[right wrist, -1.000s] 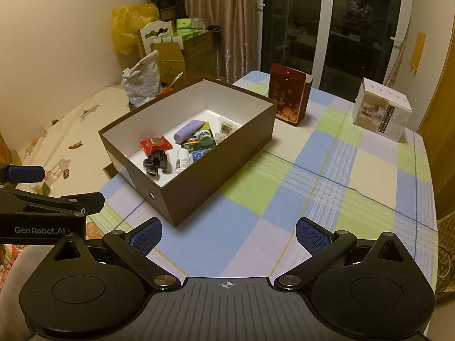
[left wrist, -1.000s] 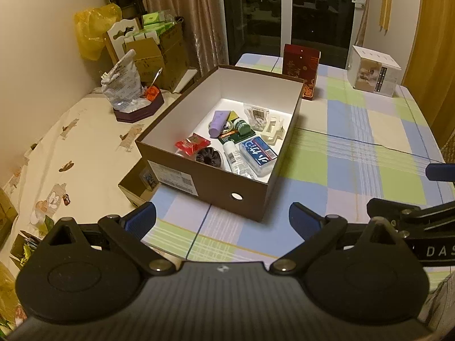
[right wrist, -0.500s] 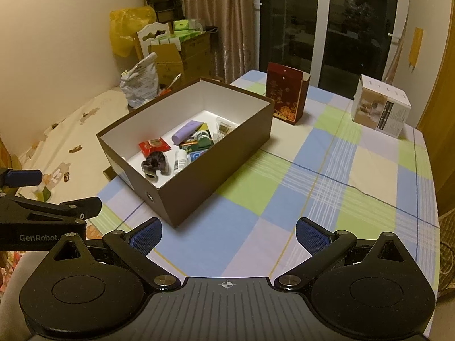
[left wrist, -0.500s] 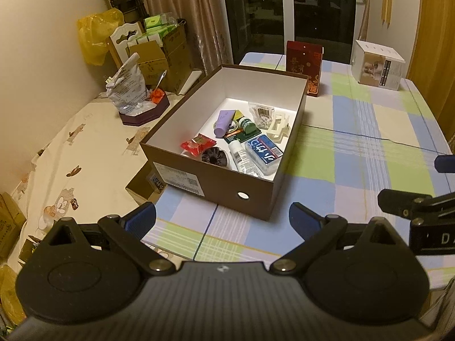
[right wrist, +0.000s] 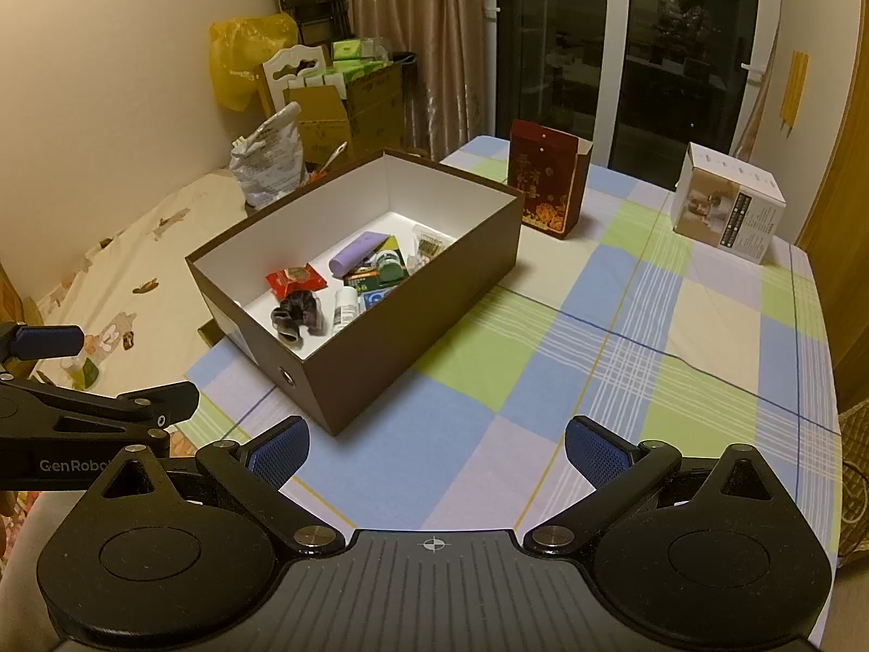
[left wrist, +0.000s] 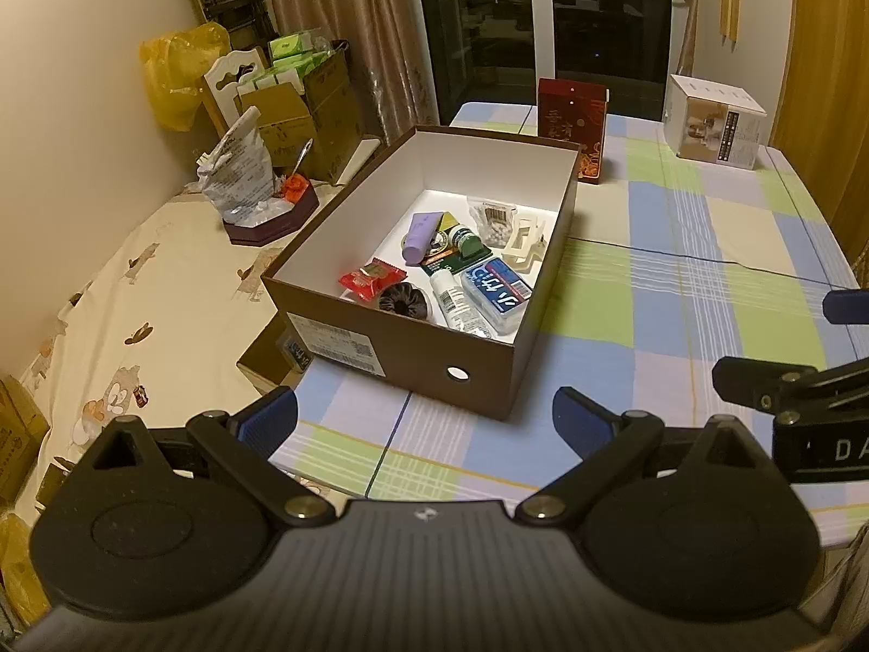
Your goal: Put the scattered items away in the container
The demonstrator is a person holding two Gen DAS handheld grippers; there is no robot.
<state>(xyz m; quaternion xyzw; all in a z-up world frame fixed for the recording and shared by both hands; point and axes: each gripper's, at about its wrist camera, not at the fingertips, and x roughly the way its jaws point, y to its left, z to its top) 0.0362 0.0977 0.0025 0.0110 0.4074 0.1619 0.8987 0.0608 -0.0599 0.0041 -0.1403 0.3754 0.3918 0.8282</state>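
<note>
At twelve o'clock from the left gripper (left wrist: 425, 415) and right gripper (right wrist: 437, 448), both spread apart and empty, sits the filled brown box (left wrist: 404, 350).

Three boxes (right wrist: 413, 293), two grippers (right wrist: 432, 451).

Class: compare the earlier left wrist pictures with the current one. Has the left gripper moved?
Yes. The left gripper has drawn back and up: the open brown cardboard box on the checked tablecloth now sits higher and smaller in its view.
</note>
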